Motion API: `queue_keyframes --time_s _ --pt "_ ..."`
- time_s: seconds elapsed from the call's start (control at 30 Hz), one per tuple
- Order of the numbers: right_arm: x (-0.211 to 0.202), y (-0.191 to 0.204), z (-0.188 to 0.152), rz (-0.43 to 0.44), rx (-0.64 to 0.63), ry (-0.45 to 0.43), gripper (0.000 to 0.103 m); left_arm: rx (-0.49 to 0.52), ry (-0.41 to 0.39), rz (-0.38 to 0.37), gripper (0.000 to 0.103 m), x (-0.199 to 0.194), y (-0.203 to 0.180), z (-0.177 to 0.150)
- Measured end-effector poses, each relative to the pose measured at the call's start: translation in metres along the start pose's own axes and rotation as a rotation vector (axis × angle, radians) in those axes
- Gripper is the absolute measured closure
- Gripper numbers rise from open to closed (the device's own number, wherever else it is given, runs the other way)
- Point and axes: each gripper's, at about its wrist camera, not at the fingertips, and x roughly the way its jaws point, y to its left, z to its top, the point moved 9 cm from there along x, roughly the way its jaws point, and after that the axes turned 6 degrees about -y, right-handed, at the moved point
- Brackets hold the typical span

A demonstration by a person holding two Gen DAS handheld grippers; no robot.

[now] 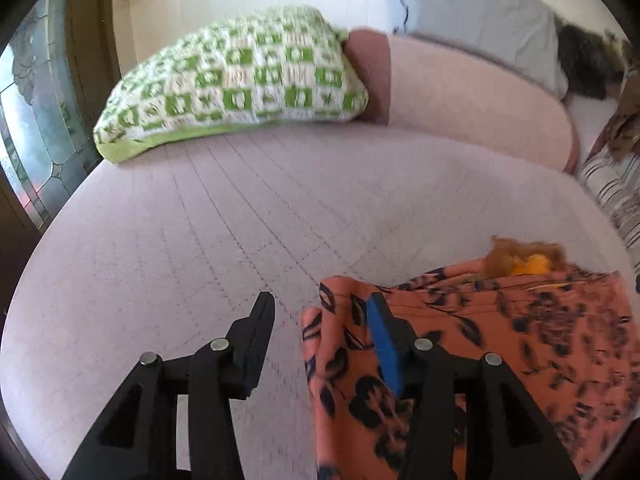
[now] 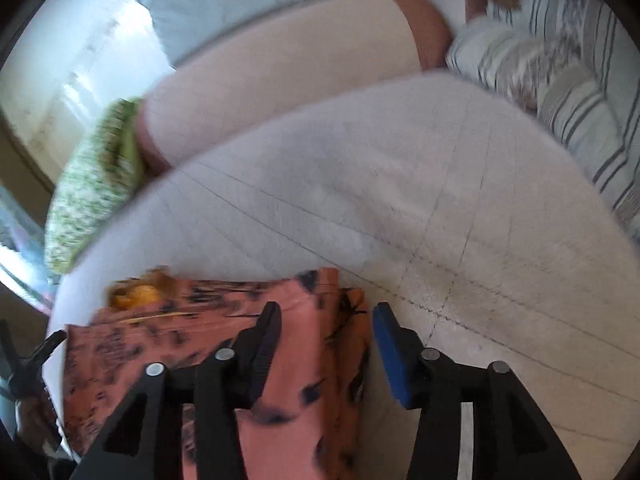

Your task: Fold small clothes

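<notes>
floral garment (image 1: 460, 344) edge between open jaws

The right gripper (image 2: 324, 312) stands parted over the edge of the orange flowered garment (image 2: 288, 432) lying on the pale quilted bed (image 2: 400, 184), gripping nothing.

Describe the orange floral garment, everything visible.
The garment is thin salmon-orange fabric with a dark navy leaf and flower print, lying mostly flat on the pale quilted bedcover. A fuzzy orange-yellow bit shows at its far edge. The left claw straddles its left edge, the right claw its right; neither pinches it.
</notes>
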Motion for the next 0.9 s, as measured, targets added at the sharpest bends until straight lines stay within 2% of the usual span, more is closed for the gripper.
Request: queue_keyframes --time_s 0.07,0.13,0.17,0.2,0.23,0.27,0.3,0.33,0.37,0.4,0.43,0.47,0.5,0.53,0.6,0.63,0.67,0.7,0.73,0.8,0.9 --pt "-0.032 0.018 -0.008 0.087 0.005 0.003 0.050 -0.009 -0.033 -0.048 0.054 -0.035 -0.005 -0.005" --pt "-0.056 0.039 -0.029 0.235 0.030 0.045 0.041 0.000 -0.033 -0.083 0.053 -0.055 -0.013 -0.016" --pt "-0.065 0.046 -0.044 0.303 0.065 0.075 0.039 0.007 -0.023 -0.098 0.052 -0.063 -0.017 -0.025" --pt "-0.065 0.049 -0.054 0.334 0.088 0.101 0.034 0.006 -0.004 -0.116 0.051 -0.069 -0.022 -0.039" --pt "-0.063 0.048 -0.072 0.361 0.126 0.151 0.034 0.002 0.025 -0.140 0.048 -0.071 -0.028 -0.054" --pt "-0.057 0.041 -0.084 0.344 0.150 0.178 0.034 0.005 0.046 -0.145 0.047 -0.067 -0.029 -0.062" --pt "-0.046 0.023 -0.104 0.261 0.182 0.219 0.034 0.015 0.074 -0.127 0.047 -0.061 -0.029 -0.076" --pt "-0.035 -0.001 -0.123 0.170 0.241 0.271 0.046 0.020 0.118 -0.103 0.047 -0.052 -0.028 -0.089" --pt "-0.034 -0.013 -0.130 0.183 0.331 0.265 0.056 0.018 0.175 -0.075 0.048 -0.042 -0.023 -0.103" --pt "-0.041 -0.020 -0.128 0.194 0.393 0.233 0.060 0.013 0.185 -0.044 0.048 -0.040 -0.018 -0.107" --pt "-0.053 -0.020 -0.125 0.184 0.402 0.206 0.054 -0.003 0.169 -0.028 0.048 -0.044 -0.013 -0.103" --pt "-0.067 -0.015 -0.120 0.181 0.381 0.164 0.048 -0.041 0.126 -0.050 0.048 -0.056 -0.012 -0.092" --pt "-0.076 -0.008 -0.119 0.197 0.370 0.138 0.034 -0.056 0.093 -0.066 0.047 -0.064 -0.012 -0.086" --pt "-0.084 0.001 -0.121 0.234 0.362 0.119 0.030 -0.063 0.063 -0.073 0.044 -0.071 -0.012 -0.081" --pt "-0.082 0.014 -0.132 0.312 0.342 0.148 0.030 -0.085 0.065 -0.079 0.039 -0.072 -0.012 -0.083" --pt "-0.072 0.008 -0.147 0.276 0.335 0.188 0.030 -0.094 0.096 -0.079 0.038 -0.067 -0.011 -0.090" --pt "-0.066 -0.003 -0.154 0.217 0.357 0.216 0.030 -0.094 0.177 -0.055 0.038 -0.056 -0.008 -0.105" --pt "-0.063 -0.015 -0.161 0.204 0.438 0.221 0.040 -0.093 0.218 -0.027 0.039 -0.049 -0.005 -0.111" --pt "-0.069 -0.016 -0.158 0.203 0.456 0.201 0.041 -0.112 0.240 -0.008 0.038 -0.048 0.000 -0.117" --pt "-0.084 -0.006 -0.145 0.186 0.389 0.159 0.039 -0.141 0.205 0.009 0.038 -0.060 0.001 -0.113" --pt "-0.102 0.021 -0.139 0.297 0.343 0.116 0.027 -0.085 0.180 0.052 0.038 -0.070 -0.009 -0.108"
